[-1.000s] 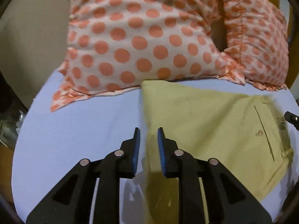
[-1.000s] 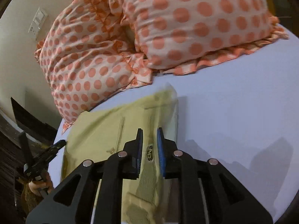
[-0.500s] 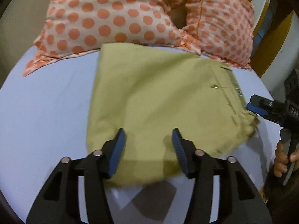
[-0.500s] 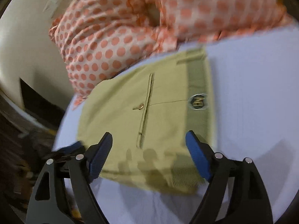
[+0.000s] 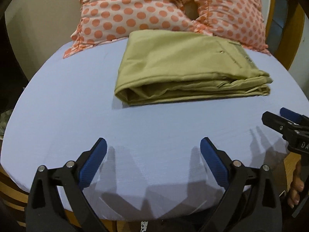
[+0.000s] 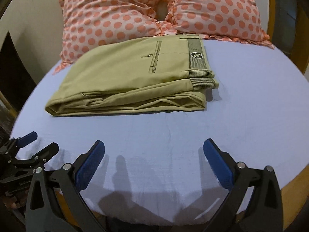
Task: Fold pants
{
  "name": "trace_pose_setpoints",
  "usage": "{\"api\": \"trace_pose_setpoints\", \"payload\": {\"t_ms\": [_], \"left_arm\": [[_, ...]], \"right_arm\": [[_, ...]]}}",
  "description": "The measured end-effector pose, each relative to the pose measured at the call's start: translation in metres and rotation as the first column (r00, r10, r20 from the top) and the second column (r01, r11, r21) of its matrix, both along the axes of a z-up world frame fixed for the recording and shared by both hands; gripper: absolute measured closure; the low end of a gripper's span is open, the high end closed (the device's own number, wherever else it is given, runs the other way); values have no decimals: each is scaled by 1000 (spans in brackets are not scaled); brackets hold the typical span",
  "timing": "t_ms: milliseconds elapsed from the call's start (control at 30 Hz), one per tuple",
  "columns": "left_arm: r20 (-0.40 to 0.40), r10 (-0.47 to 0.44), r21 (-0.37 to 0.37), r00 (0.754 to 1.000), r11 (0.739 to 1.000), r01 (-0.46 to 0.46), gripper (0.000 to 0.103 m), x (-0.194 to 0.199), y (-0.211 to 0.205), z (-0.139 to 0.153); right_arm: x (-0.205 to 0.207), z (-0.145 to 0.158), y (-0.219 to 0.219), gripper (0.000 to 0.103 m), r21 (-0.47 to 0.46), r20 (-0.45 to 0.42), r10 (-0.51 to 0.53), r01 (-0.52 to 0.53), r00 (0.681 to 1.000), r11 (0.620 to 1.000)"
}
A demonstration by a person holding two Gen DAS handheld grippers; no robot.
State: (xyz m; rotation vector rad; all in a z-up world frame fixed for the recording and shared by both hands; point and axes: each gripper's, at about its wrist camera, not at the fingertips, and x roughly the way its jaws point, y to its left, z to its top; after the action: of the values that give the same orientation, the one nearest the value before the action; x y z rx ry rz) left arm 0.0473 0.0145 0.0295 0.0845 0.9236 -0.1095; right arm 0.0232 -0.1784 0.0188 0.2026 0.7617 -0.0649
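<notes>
Right wrist: folded pants (image 6: 123,73), 2 pillows (image 6: 108,17) (tops cropped), jaws apart.

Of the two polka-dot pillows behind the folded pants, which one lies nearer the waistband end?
The right-hand pillow: the striped waistband of the pants lies just before it, while the left-hand pillow backs the plain folded end.

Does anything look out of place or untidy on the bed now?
Nothing stands out. The folded pants lie in a neat stack on the bed sheet, just before the pillows. Both grippers are open and clear.
</notes>
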Motion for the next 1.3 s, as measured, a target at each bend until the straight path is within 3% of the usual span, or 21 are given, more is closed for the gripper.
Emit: {"api": "trace_pose_setpoints", "payload": {"t_ms": [67, 233, 1300], "left_arm": [[-1, 2, -4, 1000, 1000, -2, 2, 1, 0, -5], [33, 15, -13, 999, 1000, -15, 2, -5, 0, -9], [47, 18, -12, 999, 1000, -18, 2, -7, -2, -9]], "right_arm": [[1, -5, 3, 1, -9, -20, 1, -2, 1000, 1000], [0, -11, 21, 1, -143, -18, -14, 11, 1000, 990], [-1, -12, 19, 1, -131, -17, -21, 19, 1000, 991]]}}
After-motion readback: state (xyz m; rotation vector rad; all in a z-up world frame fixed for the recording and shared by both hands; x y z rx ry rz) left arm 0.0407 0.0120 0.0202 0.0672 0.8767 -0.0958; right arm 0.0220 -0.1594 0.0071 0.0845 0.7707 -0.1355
